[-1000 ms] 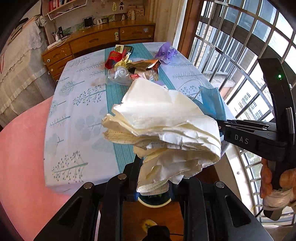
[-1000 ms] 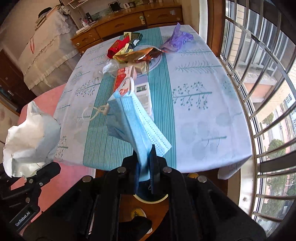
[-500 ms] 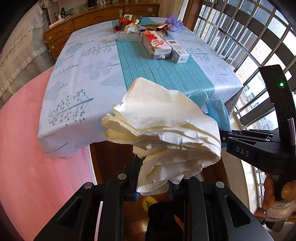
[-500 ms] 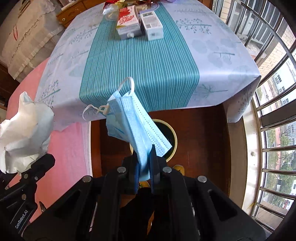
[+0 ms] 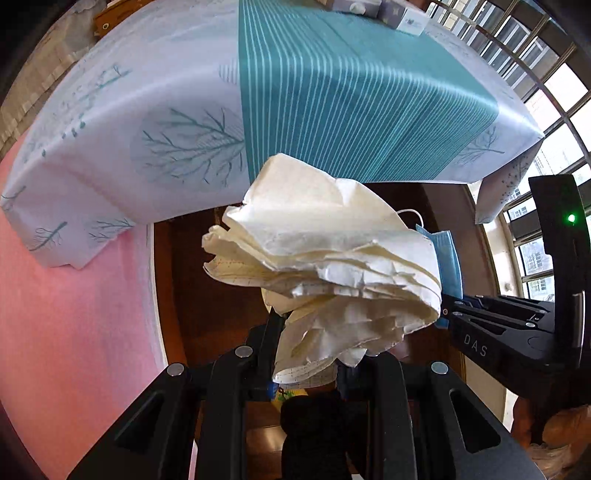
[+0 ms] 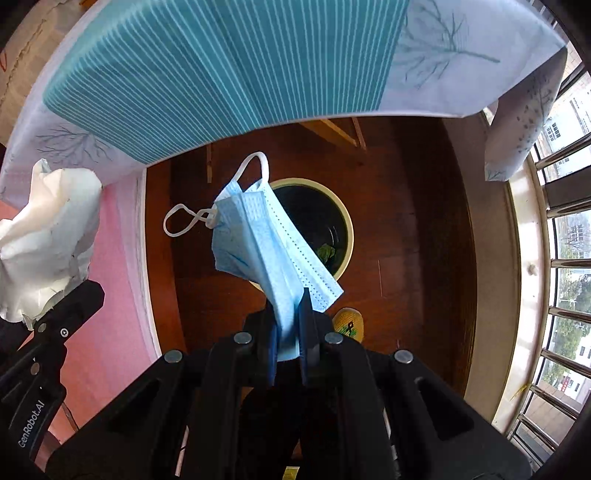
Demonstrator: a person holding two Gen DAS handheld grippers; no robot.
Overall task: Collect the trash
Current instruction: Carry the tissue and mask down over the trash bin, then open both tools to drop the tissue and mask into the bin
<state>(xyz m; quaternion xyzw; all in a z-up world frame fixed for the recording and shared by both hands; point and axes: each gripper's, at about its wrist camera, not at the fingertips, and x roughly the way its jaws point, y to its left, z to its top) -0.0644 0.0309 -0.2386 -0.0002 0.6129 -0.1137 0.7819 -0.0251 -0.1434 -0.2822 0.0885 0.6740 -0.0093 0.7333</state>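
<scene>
My left gripper (image 5: 308, 345) is shut on a crumpled wad of white paper (image 5: 325, 266), held off the table's near edge above the floor; the wad also shows at the left of the right wrist view (image 6: 48, 236). My right gripper (image 6: 288, 314) is shut on a blue face mask (image 6: 266, 240) with white ear loops, hanging above a round bin (image 6: 345, 221) with a cream rim and dark inside. The mask's edge (image 5: 448, 262) shows behind the paper in the left wrist view. The paper hides the bin there.
The table with its white and teal striped cloth (image 6: 221, 62) fills the top of both views, with cartons (image 5: 402, 16) on it farther back. Dark wooden floor (image 6: 413, 221), a pink mat (image 5: 74, 332) at left, barred windows (image 6: 565, 258) at right.
Both grippers have drawn back from the table and tipped downward with their loads still held. The floor and the bin have come into view under the mask.
</scene>
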